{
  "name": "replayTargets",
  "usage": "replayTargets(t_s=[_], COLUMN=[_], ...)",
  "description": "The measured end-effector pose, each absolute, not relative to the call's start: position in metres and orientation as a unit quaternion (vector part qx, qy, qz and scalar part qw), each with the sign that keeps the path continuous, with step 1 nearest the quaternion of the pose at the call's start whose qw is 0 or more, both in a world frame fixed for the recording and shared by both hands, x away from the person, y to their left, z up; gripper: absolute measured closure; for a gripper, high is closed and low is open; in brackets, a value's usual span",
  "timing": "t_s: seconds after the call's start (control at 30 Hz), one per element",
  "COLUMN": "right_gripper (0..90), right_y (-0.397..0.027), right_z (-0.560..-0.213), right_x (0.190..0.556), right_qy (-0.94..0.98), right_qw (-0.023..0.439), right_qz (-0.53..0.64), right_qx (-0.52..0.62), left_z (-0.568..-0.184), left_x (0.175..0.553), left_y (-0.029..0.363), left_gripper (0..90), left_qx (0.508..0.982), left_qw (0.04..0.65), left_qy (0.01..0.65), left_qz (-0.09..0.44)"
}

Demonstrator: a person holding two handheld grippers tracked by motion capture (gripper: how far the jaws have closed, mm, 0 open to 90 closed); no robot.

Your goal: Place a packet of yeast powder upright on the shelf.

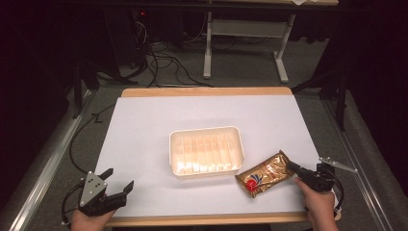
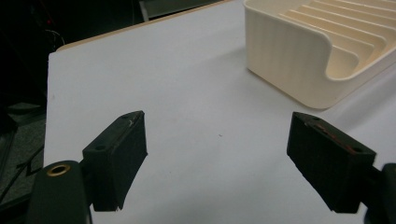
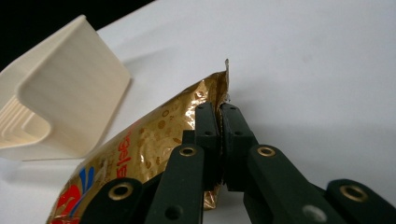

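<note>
A gold foil packet with a red and blue mark lies on the white table just right of a cream ribbed tray. My right gripper is shut on the packet's sealed right edge; in the right gripper view the jaws pinch the gold foil at my right gripper, with the tray to the left. My left gripper stands open above the near left corner of the table, nothing between its fingers. In the left gripper view my left gripper faces bare table with the tray at upper right.
The table's wooden edge runs along the far side. Beyond it stand a white desk frame and loose cables on the floor. Metal rails flank the table on the left.
</note>
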State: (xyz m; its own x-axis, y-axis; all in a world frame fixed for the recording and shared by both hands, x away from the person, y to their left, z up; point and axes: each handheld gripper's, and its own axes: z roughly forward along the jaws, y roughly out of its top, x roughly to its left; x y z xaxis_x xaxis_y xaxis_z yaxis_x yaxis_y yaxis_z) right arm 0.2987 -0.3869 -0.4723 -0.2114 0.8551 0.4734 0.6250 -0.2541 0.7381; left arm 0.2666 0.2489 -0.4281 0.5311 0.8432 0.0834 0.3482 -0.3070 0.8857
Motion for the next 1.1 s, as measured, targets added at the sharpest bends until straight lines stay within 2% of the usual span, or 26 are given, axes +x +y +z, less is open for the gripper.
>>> replayTargets(t_s=[0.3,0.77,1.1], right_gripper=[90.0,90.0,90.0], right_y=[-0.373,-0.355,-0.347], right_z=[-0.443,-0.404,-0.387], right_x=[0.279,0.254,0.251], right_qy=[0.603,0.609,0.608], right_qw=[0.178,0.236,0.263], right_qz=[0.523,0.566,0.579], right_qx=[0.575,0.503,0.476], left_z=[-0.425,-0.424,-0.422], left_x=[0.265,0.273,0.273], left_y=[0.246,0.244,0.246], left_gripper=[20.3,20.3,20.3], left_qx=[0.759,0.744,0.740], left_qw=[0.451,0.465,0.470], left_qy=[0.379,0.394,0.393], left_qz=[0.278,0.273,0.278])
